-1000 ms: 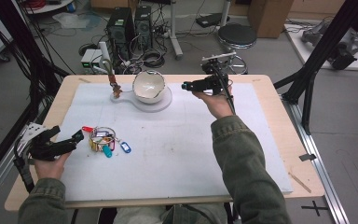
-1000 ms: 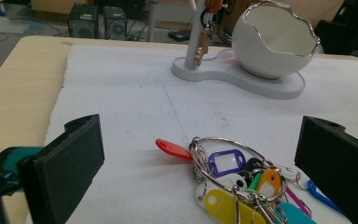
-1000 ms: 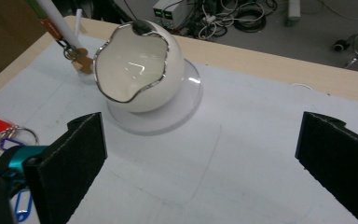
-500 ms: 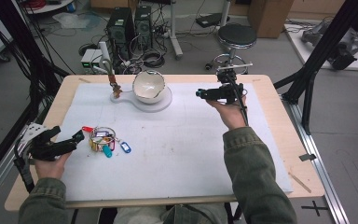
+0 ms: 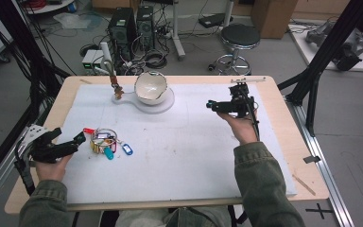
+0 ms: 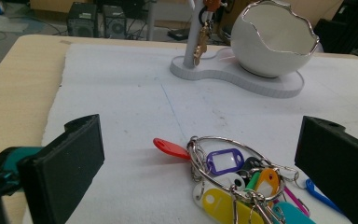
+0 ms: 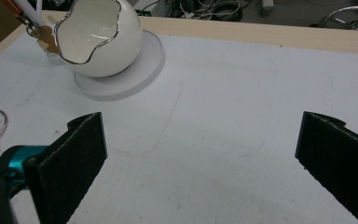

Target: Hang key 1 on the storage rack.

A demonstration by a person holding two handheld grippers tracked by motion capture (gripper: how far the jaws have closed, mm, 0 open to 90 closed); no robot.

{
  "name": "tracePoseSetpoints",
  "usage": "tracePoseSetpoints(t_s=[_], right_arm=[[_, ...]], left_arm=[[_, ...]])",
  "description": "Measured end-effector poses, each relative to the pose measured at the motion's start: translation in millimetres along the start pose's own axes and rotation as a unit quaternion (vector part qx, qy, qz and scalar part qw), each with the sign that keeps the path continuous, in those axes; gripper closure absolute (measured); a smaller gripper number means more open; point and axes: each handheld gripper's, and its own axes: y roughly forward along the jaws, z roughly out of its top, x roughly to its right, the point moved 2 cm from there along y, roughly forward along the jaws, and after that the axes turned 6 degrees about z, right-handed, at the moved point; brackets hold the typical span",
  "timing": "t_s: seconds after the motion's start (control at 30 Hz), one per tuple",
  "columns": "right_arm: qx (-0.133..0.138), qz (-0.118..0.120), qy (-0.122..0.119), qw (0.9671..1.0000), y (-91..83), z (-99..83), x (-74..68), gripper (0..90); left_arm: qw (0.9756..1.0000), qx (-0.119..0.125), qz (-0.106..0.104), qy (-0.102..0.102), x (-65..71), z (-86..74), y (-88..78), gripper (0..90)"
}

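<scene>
A bunch of coloured key tags on a metal ring (image 5: 105,143) (image 6: 235,175) lies on the white mat at the left. My left gripper (image 5: 78,138) (image 6: 200,163) stands open just left of the bunch, with its jaws on either side of the ring in the left gripper view and nothing held. A white eggshell-shaped bowl (image 5: 150,87) (image 6: 274,39) (image 7: 100,37) sits on a white stand with a post, and keys (image 5: 116,89) (image 6: 201,37) hang from the post. My right gripper (image 5: 211,105) (image 7: 200,154) is open and empty over the mat at the right.
The white mat (image 5: 184,151) covers most of the wooden table (image 5: 66,94). Behind the table stand computer towers (image 5: 132,28), cables and a stool (image 5: 240,38). Black frame posts (image 5: 321,61) rise at both sides.
My right gripper has pulled back from beside the bowl, to the right and nearer the person. The left gripper and the key bunch stay put.
</scene>
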Motion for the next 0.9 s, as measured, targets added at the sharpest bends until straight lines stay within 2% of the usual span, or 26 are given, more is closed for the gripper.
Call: tracePoseSetpoints(t_s=[0.37,0.6,0.9], right_arm=[[-0.004,0.002,0.020,0.9998,3.1,-26.6,13.9,0.9],[0.006,-0.004,0.014,0.9999,-1.8,-32.7,15.7,0.9],[0.004,-0.020,0.006,0.9998,-5.5,-49.3,22.1,0.9]], left_arm=[[1.0000,-0.001,0.000,0.000,-0.1,-0.1,0.4,1.7],[1.0000,-0.002,0.001,0.000,-0.3,-0.1,0.4,1.7],[1.0000,-0.003,0.002,-0.001,-0.3,-0.2,0.6,1.7]])
